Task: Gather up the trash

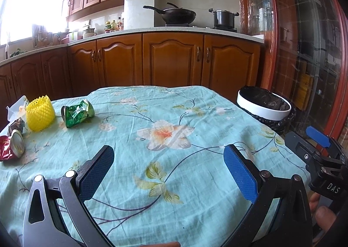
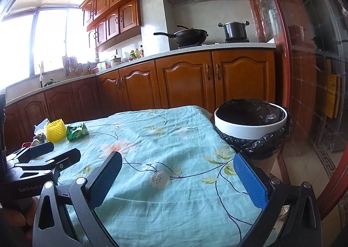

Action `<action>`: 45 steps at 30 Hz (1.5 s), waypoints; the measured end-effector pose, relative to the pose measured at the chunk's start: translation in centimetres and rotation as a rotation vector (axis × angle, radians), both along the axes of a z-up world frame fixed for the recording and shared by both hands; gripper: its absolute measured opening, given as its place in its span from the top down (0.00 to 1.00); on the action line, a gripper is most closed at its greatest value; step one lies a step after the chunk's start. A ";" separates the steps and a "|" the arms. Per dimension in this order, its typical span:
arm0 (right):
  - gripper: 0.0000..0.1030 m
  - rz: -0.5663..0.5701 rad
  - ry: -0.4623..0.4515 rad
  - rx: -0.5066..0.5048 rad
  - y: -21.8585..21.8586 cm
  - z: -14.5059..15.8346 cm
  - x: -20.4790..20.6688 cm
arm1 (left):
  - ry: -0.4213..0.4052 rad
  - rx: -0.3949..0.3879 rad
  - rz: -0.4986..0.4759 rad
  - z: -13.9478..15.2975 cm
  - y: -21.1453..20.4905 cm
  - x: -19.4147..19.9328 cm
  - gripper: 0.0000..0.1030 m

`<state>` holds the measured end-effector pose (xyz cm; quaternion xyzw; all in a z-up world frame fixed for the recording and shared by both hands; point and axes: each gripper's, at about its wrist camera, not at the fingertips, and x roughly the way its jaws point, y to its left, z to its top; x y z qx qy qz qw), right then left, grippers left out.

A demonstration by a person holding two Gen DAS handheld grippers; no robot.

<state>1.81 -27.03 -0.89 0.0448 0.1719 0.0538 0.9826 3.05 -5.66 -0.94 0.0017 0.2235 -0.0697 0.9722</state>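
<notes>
Left wrist view: both claws, left (image 1: 168, 167) and right (image 2: 177, 174), gape empty over the cloth-covered counter (image 1: 195, 112). Green can (image 1: 77, 115), yellow foam net (image 1: 40, 114), red can (image 1: 13, 147) and wrappers lie clustered far left. Bin (image 2: 250, 126) stands right, contents unseen. Those pieces remain uncollected.

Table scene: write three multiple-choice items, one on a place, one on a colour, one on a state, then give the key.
1. Where does the trash bin stand?
A. off the table's right edge
B. on the table
C. on the stove

2. What colour is the foam fruit net?
A. red
B. yellow
C. white

3. How do the left gripper fingers stand?
A. shut on a can
B. shut on nothing
C. spread apart, holding nothing

Key: 1 A, its rim sits beyond the tablecloth; 2 B, plainly yellow beside the crushed green can; 3 C, only cloth shows between them.
</notes>
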 end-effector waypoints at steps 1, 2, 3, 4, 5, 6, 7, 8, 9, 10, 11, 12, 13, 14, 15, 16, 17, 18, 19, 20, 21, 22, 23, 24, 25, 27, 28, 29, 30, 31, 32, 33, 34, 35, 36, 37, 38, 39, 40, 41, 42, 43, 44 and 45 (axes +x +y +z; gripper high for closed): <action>0.00 0.001 -0.001 0.000 0.0 0.0 0.0 | 0.002 0.001 -0.001 0.0 0.0 0.0 0.00; 0.00 0.002 0.000 0.001 0.0 0.0 0.0 | 0.003 0.002 -0.002 0.0 0.0 0.0 0.00; 0.00 0.002 0.000 0.001 0.0 0.0 0.0 | 0.003 0.002 -0.002 0.0 -0.1 0.0 0.00; 0.00 0.002 -0.001 0.001 0.0 0.0 0.0 | 0.002 0.002 -0.002 0.0 -0.1 0.0 0.00; 0.00 0.001 0.000 0.000 0.0 0.0 0.0 | 0.002 0.003 -0.001 0.0 -0.1 0.0 0.00; 0.00 0.002 0.000 0.001 0.0 0.0 0.0 | 0.002 0.004 0.000 0.0 -0.1 0.0 0.00; 0.00 0.004 0.000 0.002 0.0 0.0 0.0 | 0.004 0.005 -0.001 -0.1 -0.1 0.0 0.00; 0.00 0.003 0.000 0.002 0.0 0.0 0.0 | 0.006 0.004 -0.002 -0.1 -0.1 0.0 0.00; 0.00 0.003 -0.001 0.002 0.1 0.0 0.0 | 0.008 0.004 -0.004 -0.1 -0.1 0.0 0.00; 0.00 0.003 -0.001 0.002 0.1 0.0 0.0 | 0.010 0.004 -0.004 -0.2 -0.1 0.0 0.00; 0.00 0.004 -0.001 0.002 0.1 0.0 0.0 | 0.013 0.006 -0.003 -0.2 -0.1 0.1 0.00; 0.00 0.004 -0.001 0.004 0.1 0.0 0.0 | 0.014 0.008 0.000 -0.2 -0.2 0.1 0.00; 0.00 0.005 -0.003 0.005 0.1 0.1 0.0 | 0.016 0.011 0.003 -0.2 -0.2 0.1 0.00; 0.00 0.006 -0.004 0.006 0.1 0.1 -0.1 | 0.019 0.012 0.003 -0.3 -0.2 0.1 0.00; 0.00 0.007 -0.004 0.006 0.1 0.2 -0.1 | 0.021 0.008 0.002 -0.3 -0.2 0.2 0.00; 0.00 0.008 -0.005 0.007 0.1 0.2 -0.1 | 0.022 0.006 0.002 -0.3 -0.1 0.2 0.00; 0.00 0.009 -0.004 0.008 0.1 0.2 -0.1 | 0.021 0.006 0.004 -0.3 -0.1 0.1 0.00; 0.00 0.011 -0.004 0.008 0.1 0.3 -0.1 | 0.020 0.007 0.004 -0.3 -0.1 0.2 0.00; 0.00 0.011 -0.004 0.009 0.1 0.3 -0.2 | 0.019 0.007 0.003 -0.3 -0.1 0.2 0.00; 0.00 0.012 -0.004 0.009 0.1 0.3 -0.1 | 0.019 0.005 0.002 -0.3 -0.1 0.2 0.00; 0.00 0.012 -0.003 0.009 0.1 0.3 -0.1 | 0.019 0.005 0.000 -0.3 -0.1 0.2 0.00; 0.00 0.012 -0.003 0.009 0.1 0.3 -0.1 | 0.019 0.006 -0.001 -0.3 -0.1 0.2 0.00; 0.00 0.011 -0.004 0.009 0.1 0.3 -0.1 | 0.018 0.006 -0.001 -0.3 -0.1 0.2 0.00; 0.00 0.012 -0.004 0.009 0.1 0.3 -0.1 | 0.018 0.007 -0.002 -0.3 -0.1 0.2 0.00; 0.00 0.013 -0.004 0.010 0.1 0.3 -0.1 | 0.018 0.006 -0.002 -0.3 -0.1 0.2 0.00; 0.00 0.015 -0.002 0.008 0.2 0.3 -0.1 | 0.019 0.007 0.000 -0.3 -0.1 0.1 0.00; 0.00 0.016 -0.002 0.007 0.2 0.3 -0.1 | 0.019 0.006 -0.002 -0.3 -0.1 0.1 0.00; 0.00 0.017 -0.002 0.008 0.2 0.4 -0.1 | 0.018 0.007 -0.002 -0.3 -0.2 0.1 0.00; 0.00 0.017 -0.002 0.008 0.2 0.3 -0.1 | 0.017 0.007 -0.002 -0.3 -0.2 0.1 0.00; 0.00 0.016 -0.002 0.008 0.2 0.3 -0.1 | 0.017 0.008 -0.002 -0.3 -0.2 0.1 0.00; 0.00 0.017 -0.001 0.008 0.2 0.3 -0.1 | 0.017 0.007 -0.002 -0.3 -0.2 0.1 0.00; 0.00 0.017 0.000 0.009 0.2 0.3 -0.1 | 0.017 0.008 -0.002 -0.3 -0.2 0.1 0.00; 0.00 0.018 0.001 0.010 0.2 0.3 0.0 | 0.018 0.009 -0.003 -0.2 -0.2 0.2 0.00; 0.00 0.018 0.001 0.010 0.2 0.3 0.0 | 0.018 0.011 -0.003 -0.2 -0.2 0.2 0.00; 0.00 0.018 0.001 0.009 0.2 0.3 0.0 | 0.019 0.011 -0.004 -0.2 -0.3 0.2 0.00; 0.00 0.019 0.001 0.010 0.2 0.4 0.0 | 0.018 0.011 -0.006 -0.2 -0.3 0.2 0.00; 0.00 0.018 0.000 0.010 0.2 0.4 0.0 | 0.018 0.011 -0.006 -0.2 -0.3 0.2 0.00; 0.00 0.018 0.000 0.010 0.2 0.3 0.0 | 0.017 0.011 -0.006 -0.2 -0.3 0.2 0.00; 0.00 0.017 0.001 0.010 0.2 0.3 0.0 | 0.017 0.011 -0.006 -0.2 -0.3 0.2 0.00; 0.00 0.017 0.001 0.010 0.2 0.3 0.0 | 0.017 0.009 -0.006 -0.2 -0.2 0.2 0.00; 0.00 0.017 0.001 0.011 0.2 0.3 0.0 | 0.018 0.011 -0.005 -0.2 -0.3 0.2 0.00; 0.00 0.017 0.002 0.011 0.2 0.3 0.0 | 0.019 0.011 -0.006 -0.3 -0.3 0.2 0.00; 0.00 0.017 0.002 0.011 0.2 0.4 0.0 | 0.020 0.011 -0.007 -0.2 -0.3 0.2 0.00; 0.00 0.018 0.003 0.012 0.2 0.4 0.0 | 0.020 0.011 -0.007 -0.2 -0.3 0.2 0.00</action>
